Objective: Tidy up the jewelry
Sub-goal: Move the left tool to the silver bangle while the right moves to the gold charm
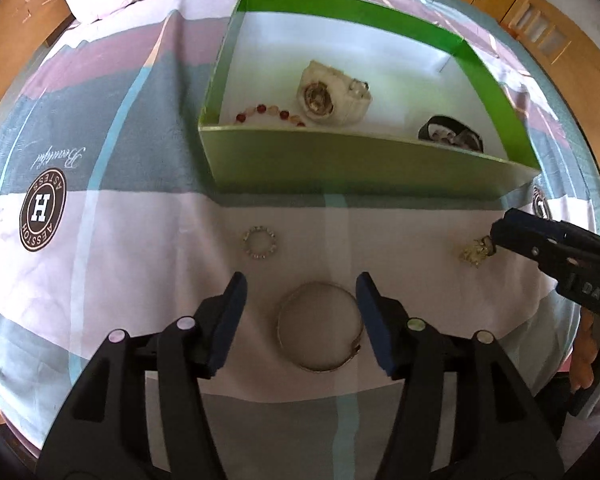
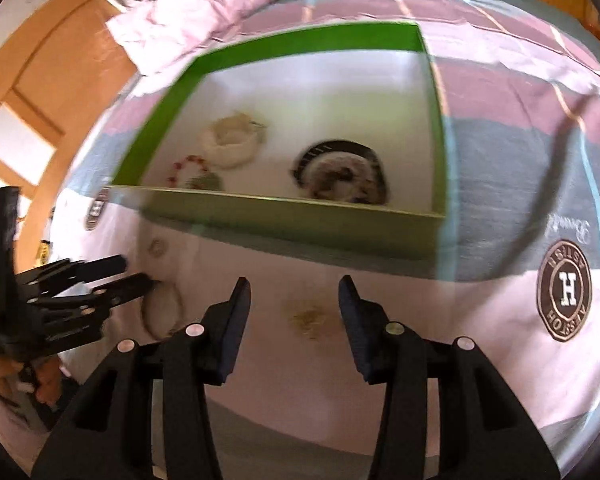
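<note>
Left wrist view
Bangle: the silver bangle [image 1: 320,326] lies flat on the bedsheet [image 1: 140,240], right between your left gripper [image 1: 302,322] pads. Looks rigid, thin and slick, probably light.
Where to take it: I'd pinch across the rim at opposite sides; the clasp bump at its lower right may snag.
Jaws: your left pads stand wide, one either side of the bangle, neither pressing on it.
Pose: you're pointing steeply down at the sheet, low over it.
Neighbours: a small beaded ring [image 1: 260,242] sits just beyond; the green box [image 1: 364,164] behind holds a white watch [image 1: 332,94], a red bead bracelet [image 1: 270,114] and a dark bracelet [image 1: 450,134].

Right wrist view
Gold piece: a small gold tangle [image 2: 310,316], blurred, lies on the sheet between your right gripper [image 2: 294,320] pads. Probably limp, light and delicate.
Where to take it: scoop the bunched middle, gently.
Jaws: moderately apart, nothing clamped.
Pose: tilted steeply down, tips close to the fabric.
Left edge: your other gripper hangs over the bangle.
</note>
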`<action>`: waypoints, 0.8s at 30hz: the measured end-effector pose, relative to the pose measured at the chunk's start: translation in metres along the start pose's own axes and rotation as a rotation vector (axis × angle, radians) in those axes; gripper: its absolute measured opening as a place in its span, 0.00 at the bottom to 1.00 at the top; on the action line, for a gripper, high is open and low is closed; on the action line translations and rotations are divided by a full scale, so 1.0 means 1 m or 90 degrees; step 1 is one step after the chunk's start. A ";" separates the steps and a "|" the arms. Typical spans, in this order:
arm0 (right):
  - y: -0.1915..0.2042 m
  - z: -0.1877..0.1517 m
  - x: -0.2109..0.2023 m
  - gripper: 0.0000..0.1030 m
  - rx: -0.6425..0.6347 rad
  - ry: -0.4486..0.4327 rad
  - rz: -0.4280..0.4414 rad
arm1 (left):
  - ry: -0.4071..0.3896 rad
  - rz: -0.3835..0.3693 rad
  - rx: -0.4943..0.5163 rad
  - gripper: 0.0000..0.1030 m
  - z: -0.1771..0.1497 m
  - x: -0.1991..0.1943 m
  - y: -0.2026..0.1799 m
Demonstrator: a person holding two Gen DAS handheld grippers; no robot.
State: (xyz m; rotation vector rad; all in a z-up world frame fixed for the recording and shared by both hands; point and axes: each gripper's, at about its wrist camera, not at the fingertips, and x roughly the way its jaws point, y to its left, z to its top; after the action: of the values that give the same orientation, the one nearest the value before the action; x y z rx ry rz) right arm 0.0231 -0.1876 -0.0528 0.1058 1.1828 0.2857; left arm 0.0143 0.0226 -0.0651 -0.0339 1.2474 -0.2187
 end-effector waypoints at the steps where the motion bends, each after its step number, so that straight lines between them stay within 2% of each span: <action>1: 0.003 -0.001 0.002 0.45 -0.013 0.001 -0.019 | 0.003 0.001 0.004 0.56 -0.001 0.001 -0.001; 5: 0.018 -0.008 0.007 0.45 -0.063 0.013 -0.027 | 0.008 -0.007 0.019 0.58 -0.004 0.001 -0.005; 8: 0.024 -0.011 0.014 0.45 -0.086 0.026 -0.043 | 0.026 -0.032 0.034 0.58 -0.007 0.005 -0.012; 12: 0.027 -0.015 0.029 0.45 -0.093 0.054 -0.057 | 0.050 -0.008 0.052 0.60 -0.011 0.015 -0.019; 17: 0.029 -0.016 0.036 0.45 -0.101 0.063 -0.064 | 0.074 0.010 0.065 0.68 -0.014 0.024 -0.023; 24: 0.037 -0.017 0.043 0.45 -0.113 0.064 -0.076 | 0.082 0.037 0.096 0.67 -0.019 0.031 -0.030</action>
State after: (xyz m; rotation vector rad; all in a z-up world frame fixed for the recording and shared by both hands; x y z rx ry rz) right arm 0.0163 -0.1416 -0.0889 -0.1349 1.2527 0.2912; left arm 0.0016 -0.0111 -0.0958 0.1476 1.3542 -0.2670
